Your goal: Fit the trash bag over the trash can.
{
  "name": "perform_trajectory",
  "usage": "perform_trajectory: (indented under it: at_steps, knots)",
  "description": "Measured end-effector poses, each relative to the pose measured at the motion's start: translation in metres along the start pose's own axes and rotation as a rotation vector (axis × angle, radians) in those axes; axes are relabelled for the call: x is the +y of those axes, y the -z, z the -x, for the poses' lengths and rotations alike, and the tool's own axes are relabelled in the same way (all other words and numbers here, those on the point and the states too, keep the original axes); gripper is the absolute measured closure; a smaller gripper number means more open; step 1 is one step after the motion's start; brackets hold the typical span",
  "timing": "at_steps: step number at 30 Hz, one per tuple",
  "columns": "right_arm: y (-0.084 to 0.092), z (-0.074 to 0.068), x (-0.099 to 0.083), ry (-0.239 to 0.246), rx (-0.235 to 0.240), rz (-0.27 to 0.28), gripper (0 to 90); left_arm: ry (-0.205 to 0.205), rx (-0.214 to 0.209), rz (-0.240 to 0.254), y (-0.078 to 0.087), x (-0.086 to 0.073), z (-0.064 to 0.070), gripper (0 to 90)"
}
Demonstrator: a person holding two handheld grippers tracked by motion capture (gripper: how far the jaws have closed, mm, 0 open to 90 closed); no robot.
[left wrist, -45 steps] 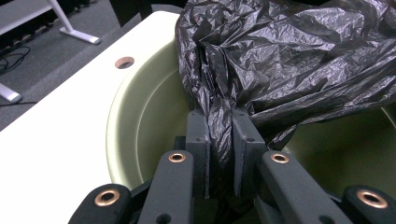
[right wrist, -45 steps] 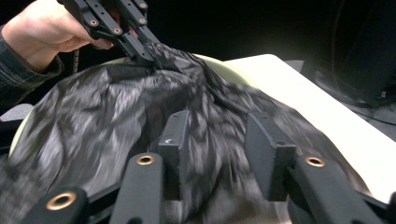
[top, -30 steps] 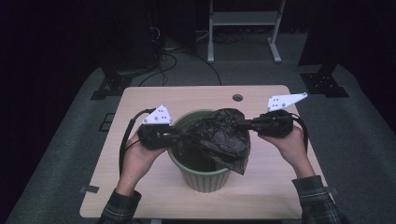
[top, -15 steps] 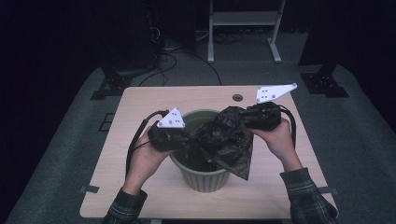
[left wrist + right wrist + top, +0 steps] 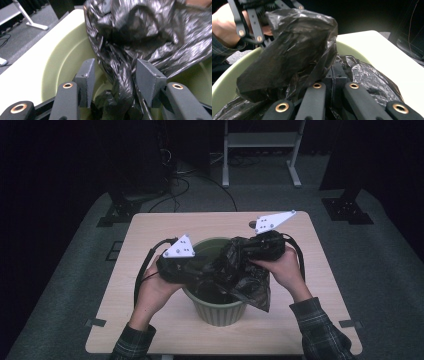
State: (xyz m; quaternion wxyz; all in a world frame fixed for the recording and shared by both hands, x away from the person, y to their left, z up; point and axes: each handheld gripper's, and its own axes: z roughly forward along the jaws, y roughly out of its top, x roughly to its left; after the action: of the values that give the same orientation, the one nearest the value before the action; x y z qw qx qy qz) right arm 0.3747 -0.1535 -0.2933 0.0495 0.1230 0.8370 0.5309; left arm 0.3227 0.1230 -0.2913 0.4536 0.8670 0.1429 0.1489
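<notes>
Over the green bin (image 5: 220, 307), the right hand-held gripper (image 5: 239, 254) clenches the black bag (image 5: 245, 280); the left hand-held gripper (image 5: 115, 75), just opening, straddles it loosely.

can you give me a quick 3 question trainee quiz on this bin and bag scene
1. True or false: the black bag lies flat on the table, away from the green bin.
2. Which gripper has the bag clamped between closed jaws?
A. left gripper
B. right gripper
3. Fill in: a strand of bag runs between the left gripper's jaws, which stand ____.

Key
1. False: it is bunched over the bin's mouth.
2. B
3. apart; they have just been opening and the pads do not press the strand.
</notes>
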Motion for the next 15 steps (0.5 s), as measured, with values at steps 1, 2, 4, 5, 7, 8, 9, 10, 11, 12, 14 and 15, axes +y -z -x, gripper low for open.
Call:
perform_trajectory:
  at_steps: [1,2,4,5,7,8,9,10,11,12,14,15]
  knots:
    - [0.0,0.0,0.0,0.001,0.002,0.002,90.0,-0.006,0.003,0.012,0.002,0.002,0.0,49.8]
    - [0.0,-0.001,0.0,0.002,0.003,0.001,90.0,-0.011,0.0,0.019,0.003,0.005,0.001,50.5]
    - [-0.001,-0.002,0.001,0.005,0.005,0.001,90.0,-0.027,-0.006,0.028,0.003,0.012,0.002,51.4]
    - [-0.001,-0.002,0.001,0.008,0.005,0.0,90.0,-0.028,-0.012,0.035,0.001,0.015,0.002,52.4]
    - [-0.002,-0.003,0.001,0.009,0.008,-0.002,90.0,-0.04,-0.015,0.036,-0.002,0.02,0.003,53.9]
    - [-0.003,-0.003,0.001,0.009,0.008,-0.002,90.0,-0.04,-0.025,0.037,-0.004,0.023,0.004,56.0]
    - [-0.003,-0.003,0.001,0.009,0.01,-0.003,90.0,-0.037,-0.036,0.039,-0.006,0.024,0.004,58.4]
    - [-0.003,-0.003,0.001,0.009,0.011,-0.005,90.0,-0.039,-0.041,0.038,-0.007,0.026,0.004,60.7]
    - [-0.004,-0.003,0.001,0.01,0.011,-0.006,90.0,-0.043,-0.038,0.037,-0.009,0.027,0.005,62.7]
    - [-0.004,-0.003,0.001,0.012,0.014,-0.007,90.0,-0.044,-0.037,0.033,-0.011,0.028,0.005,66.6]
    - [-0.003,-0.004,0.001,0.013,0.013,-0.007,90.0,-0.044,-0.039,0.031,-0.013,0.028,0.005,81.1]
    - [-0.002,-0.004,0.001,0.015,0.009,-0.005,89.0,-0.036,-0.032,0.034,-0.012,0.027,0.004,89.9]
